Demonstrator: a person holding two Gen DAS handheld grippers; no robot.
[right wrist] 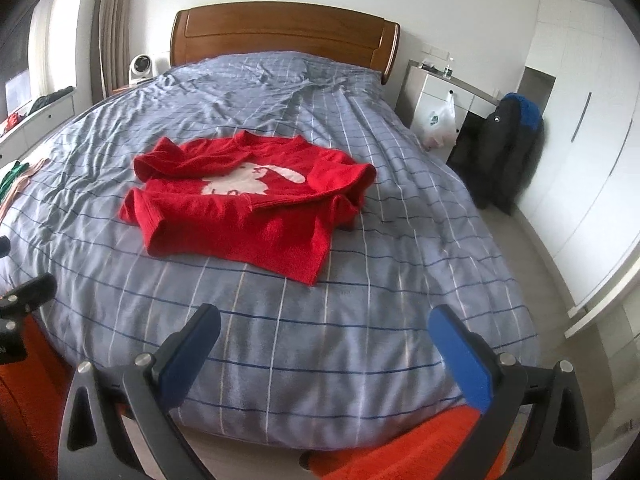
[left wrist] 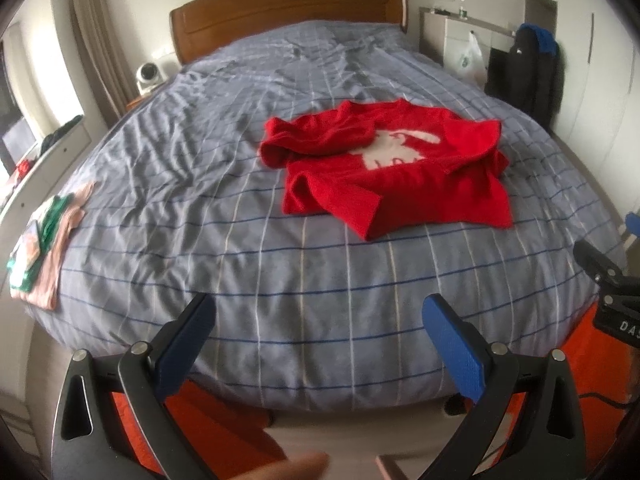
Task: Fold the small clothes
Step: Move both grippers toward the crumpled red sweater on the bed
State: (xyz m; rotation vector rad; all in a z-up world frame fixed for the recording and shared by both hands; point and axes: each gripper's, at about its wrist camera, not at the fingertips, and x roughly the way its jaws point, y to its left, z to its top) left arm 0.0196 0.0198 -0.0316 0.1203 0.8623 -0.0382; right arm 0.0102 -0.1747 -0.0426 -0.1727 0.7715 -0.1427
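A small red sweater (left wrist: 396, 172) with a white animal print lies crumpled on the blue-grey checked bed cover (left wrist: 240, 240), its sleeves folded over the body. It also shows in the right wrist view (right wrist: 248, 204) on the cover (right wrist: 360, 320). My left gripper (left wrist: 320, 316) is open and empty, held above the foot of the bed, well short of the sweater. My right gripper (right wrist: 324, 328) is open and empty too, over the foot of the bed. The right gripper's body shows at the left wrist view's right edge (left wrist: 608, 280).
A pile of pink and green folded clothes (left wrist: 44, 240) lies at the bed's left edge. A wooden headboard (left wrist: 288, 12) is at the back. A white nightstand (right wrist: 440, 96) and a dark jacket (right wrist: 504, 152) stand to the right. An orange rug (right wrist: 420, 448) lies below.
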